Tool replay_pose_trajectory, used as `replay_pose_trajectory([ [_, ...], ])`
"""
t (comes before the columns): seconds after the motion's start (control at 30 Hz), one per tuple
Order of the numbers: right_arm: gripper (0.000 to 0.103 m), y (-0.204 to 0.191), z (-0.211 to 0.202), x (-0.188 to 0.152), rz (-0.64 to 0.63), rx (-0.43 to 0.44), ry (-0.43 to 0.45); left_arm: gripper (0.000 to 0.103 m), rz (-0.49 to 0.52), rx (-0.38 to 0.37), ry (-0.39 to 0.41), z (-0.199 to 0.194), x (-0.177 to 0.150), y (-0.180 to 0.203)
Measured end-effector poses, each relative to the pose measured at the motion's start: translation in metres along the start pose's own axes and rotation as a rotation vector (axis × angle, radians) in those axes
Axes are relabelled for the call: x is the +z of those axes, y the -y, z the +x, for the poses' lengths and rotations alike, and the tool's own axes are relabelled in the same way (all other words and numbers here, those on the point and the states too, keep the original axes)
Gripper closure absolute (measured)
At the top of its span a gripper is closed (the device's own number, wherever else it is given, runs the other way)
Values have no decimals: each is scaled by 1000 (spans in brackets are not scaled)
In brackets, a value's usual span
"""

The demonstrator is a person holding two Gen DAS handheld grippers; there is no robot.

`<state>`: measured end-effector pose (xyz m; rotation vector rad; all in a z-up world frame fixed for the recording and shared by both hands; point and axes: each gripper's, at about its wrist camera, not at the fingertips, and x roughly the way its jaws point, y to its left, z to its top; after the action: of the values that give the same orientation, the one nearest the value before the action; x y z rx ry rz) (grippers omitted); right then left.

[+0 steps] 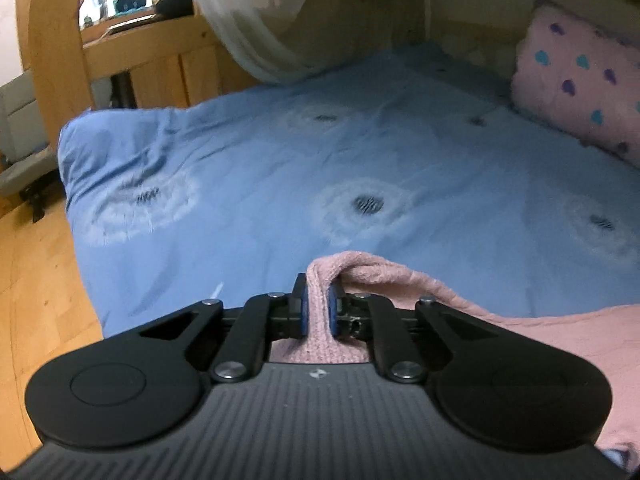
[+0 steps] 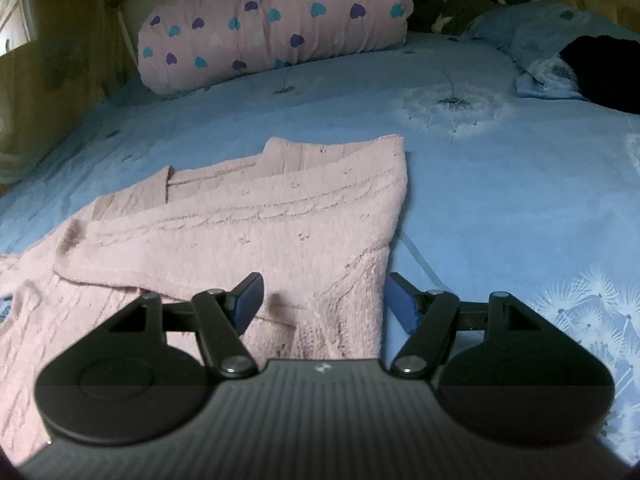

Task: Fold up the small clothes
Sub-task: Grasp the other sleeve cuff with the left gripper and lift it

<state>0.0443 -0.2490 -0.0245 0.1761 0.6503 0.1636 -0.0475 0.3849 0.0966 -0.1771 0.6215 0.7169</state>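
Observation:
A pink knitted garment (image 2: 248, 224) lies on the blue bedsheet (image 2: 500, 184), with one part folded over the rest. My left gripper (image 1: 318, 304) is shut on a raised fold of the pink garment (image 1: 400, 280) and holds it above the sheet. My right gripper (image 2: 322, 300) is open, its jaws wide apart over the garment's near right edge, holding nothing.
A pink pillow with hearts (image 2: 272, 28) lies at the far side of the bed. A dark cloth (image 2: 604, 72) and a blue pillow (image 2: 544, 36) lie at the right. A wooden bed frame (image 1: 52, 60) and wooden floor (image 1: 36, 300) are to the left.

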Motion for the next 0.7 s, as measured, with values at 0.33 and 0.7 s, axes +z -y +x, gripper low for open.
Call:
replay_pose_trajectory([
  [0.33,34,0,-8,2,4,21,33,92,7,-305,87,-89,35,51],
  [0.7,34,4,-21,9,16,61,70,92,5,-675,81,-174,46,165],
])
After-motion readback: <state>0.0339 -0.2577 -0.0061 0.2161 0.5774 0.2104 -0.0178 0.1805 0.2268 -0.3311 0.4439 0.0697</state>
